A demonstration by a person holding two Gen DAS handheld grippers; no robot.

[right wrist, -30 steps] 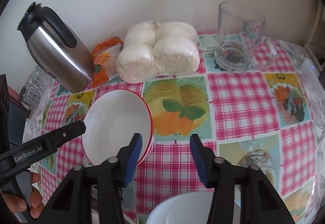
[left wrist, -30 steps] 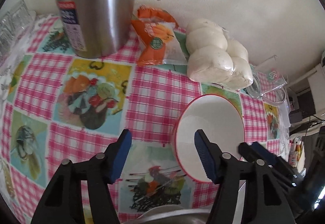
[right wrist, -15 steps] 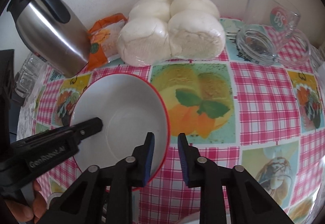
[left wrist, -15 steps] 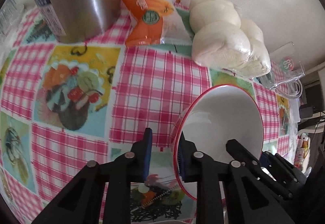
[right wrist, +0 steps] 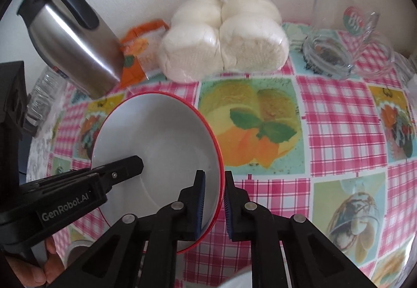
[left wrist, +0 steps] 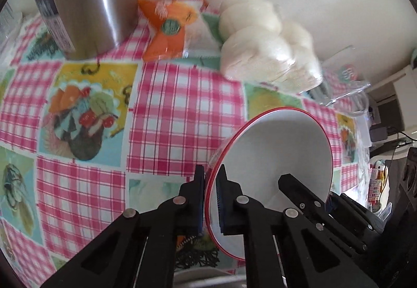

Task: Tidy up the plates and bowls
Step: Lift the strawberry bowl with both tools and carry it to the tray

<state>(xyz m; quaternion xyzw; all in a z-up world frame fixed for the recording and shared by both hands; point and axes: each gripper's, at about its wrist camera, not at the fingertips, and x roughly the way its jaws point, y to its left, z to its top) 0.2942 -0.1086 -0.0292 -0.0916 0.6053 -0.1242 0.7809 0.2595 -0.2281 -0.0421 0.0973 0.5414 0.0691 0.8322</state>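
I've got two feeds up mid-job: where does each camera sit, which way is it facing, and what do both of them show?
Left wrist view: sits on the left hand-held gripper, looking steeply down the table; its fingers clamp the left rim of the red-rimmed white bowl; the right hand-held gripper intrudes at lower right.
Right wrist view: sits on the right hand-held gripper, looking down likewise; its fingers pinch the bowl's right rim; the left hand-held gripper and a hand show at lower left.
Shared: bowl, steel thermos jug, wrapped white buns, checked tablecloth.

Both wrist fisheyes look steeply down, close over the tabletop (left wrist: 182, 110), toward the wall. Each sits behind its hand-held gripper; both share the bowl (left wrist: 281, 147), kettle (right wrist: 75, 45) and buns (right wrist: 224, 42).
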